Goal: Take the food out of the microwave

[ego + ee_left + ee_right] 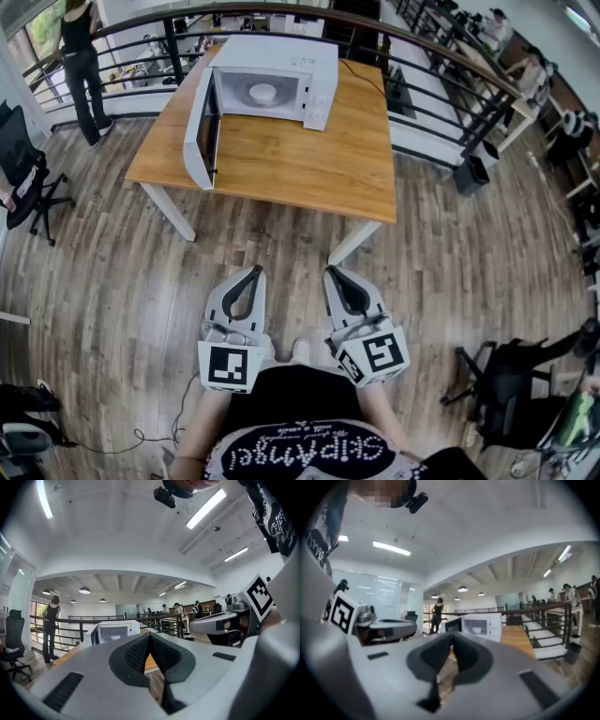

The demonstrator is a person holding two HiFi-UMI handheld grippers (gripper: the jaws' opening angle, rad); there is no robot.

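The head view alone shows the wooden table from above, with the left gripper and right gripper side by side well short of it; each gripper view shows its own jaws pressed together on nothing. The food, a pale round dish, sits inside the white microwave well ahead of both tongs, its door swung open. What the dish holds is too small to tell.

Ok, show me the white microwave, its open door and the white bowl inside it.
white box-shaped microwave point(286, 54): head view, on its top panel.
open white microwave door point(197, 141): head view, middle of the swung-out door.
white round bowl point(263, 93): head view, centre of the bowl, inside the cavity.
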